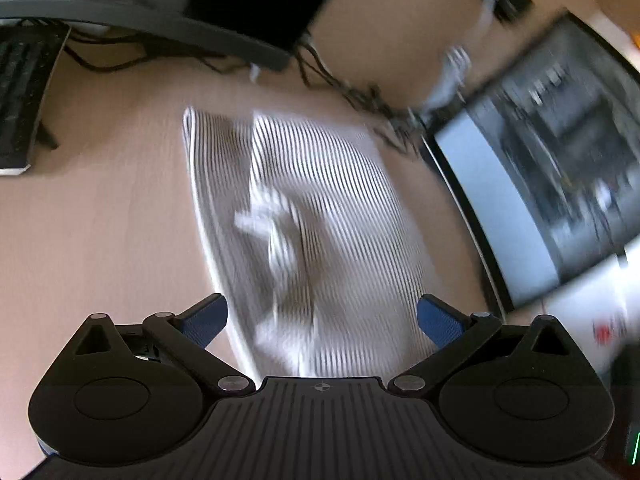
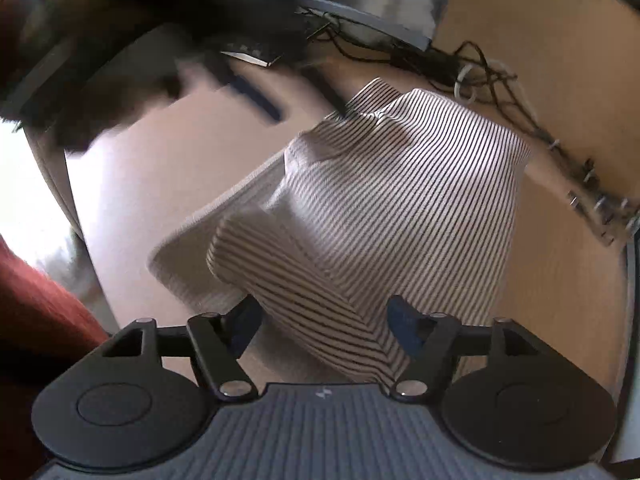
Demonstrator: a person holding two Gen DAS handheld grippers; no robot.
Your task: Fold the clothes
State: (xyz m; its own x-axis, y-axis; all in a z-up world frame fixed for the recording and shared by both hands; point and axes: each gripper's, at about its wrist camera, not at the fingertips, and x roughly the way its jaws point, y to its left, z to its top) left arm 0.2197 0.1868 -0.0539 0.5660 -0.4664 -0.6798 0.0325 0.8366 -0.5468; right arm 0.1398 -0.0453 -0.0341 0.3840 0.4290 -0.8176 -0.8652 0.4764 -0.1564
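Observation:
A black-and-white striped garment (image 1: 320, 208) lies partly folded on the light wooden table (image 1: 100, 220), blurred in the left wrist view. My left gripper (image 1: 322, 320) is open above its near edge, blue pads wide apart, holding nothing. In the right wrist view the same garment (image 2: 400, 200) is rumpled, with a rolled fold running down between the fingers of my right gripper (image 2: 324, 324). The right jaws stand wide apart around that fold without pinching it.
A keyboard (image 1: 20, 100) lies at the far left and a monitor (image 1: 560, 184) stands at the right. Tangled black cables (image 2: 480, 76) run along the back of the table. A dark blurred shape (image 2: 80, 60) fills the upper left of the right wrist view.

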